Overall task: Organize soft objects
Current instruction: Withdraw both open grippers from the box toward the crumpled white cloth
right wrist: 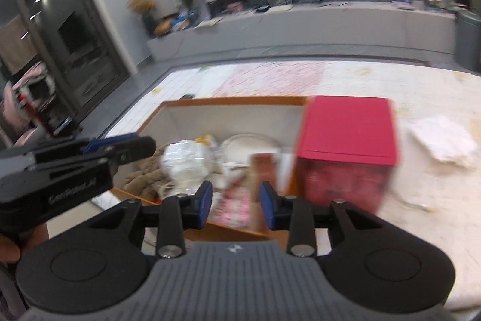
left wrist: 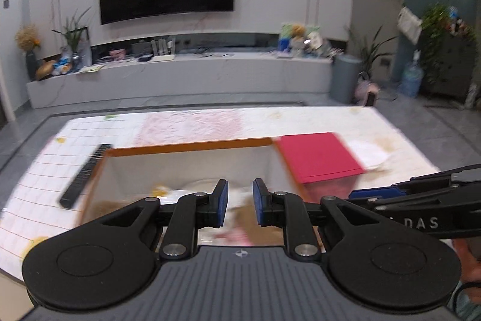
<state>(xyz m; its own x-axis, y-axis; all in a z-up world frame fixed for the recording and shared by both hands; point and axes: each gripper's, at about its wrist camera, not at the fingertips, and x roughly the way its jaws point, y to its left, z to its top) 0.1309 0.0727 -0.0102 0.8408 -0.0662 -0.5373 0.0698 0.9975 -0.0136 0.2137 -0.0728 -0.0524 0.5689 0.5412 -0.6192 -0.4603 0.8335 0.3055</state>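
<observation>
Your left gripper (left wrist: 240,205) hangs above the near side of the open box (left wrist: 186,147), its jaws set narrow with a clear gap between the blue pads and nothing pinched in it. Your right gripper (right wrist: 236,205) hangs just beside it over the same near rim, its jaws parted a little wider and likewise empty; through both gaps you only see the box contents below. The box, orange on its edges and white inside, stands on the counter (right wrist: 421,230), which is covered by a pale patterned cloth, roughly in the middle of its near half. Inside lie the soft objects: a tan knitted cloth (right wrist: 144,175) in the near left corner of the box, a crinkled clear plastic bundle (right wrist: 185,160) touching it, a round white cushion-like piece (right wrist: 249,142) toward the far wall, and a pink-patterned fabric (right wrist: 236,206) against the near wall, blurred by motion. A red box (right wrist: 345,130) sits touching the right end of the open box. A white folded cloth (right wrist: 445,140) lies on the counter to the right of the red box, apart from it, toward the right edge. A black remote control (left wrist: 85,175) rests on the counter just beside the left wall of the open box. Each gripper shows at the side of the other's view.
</observation>
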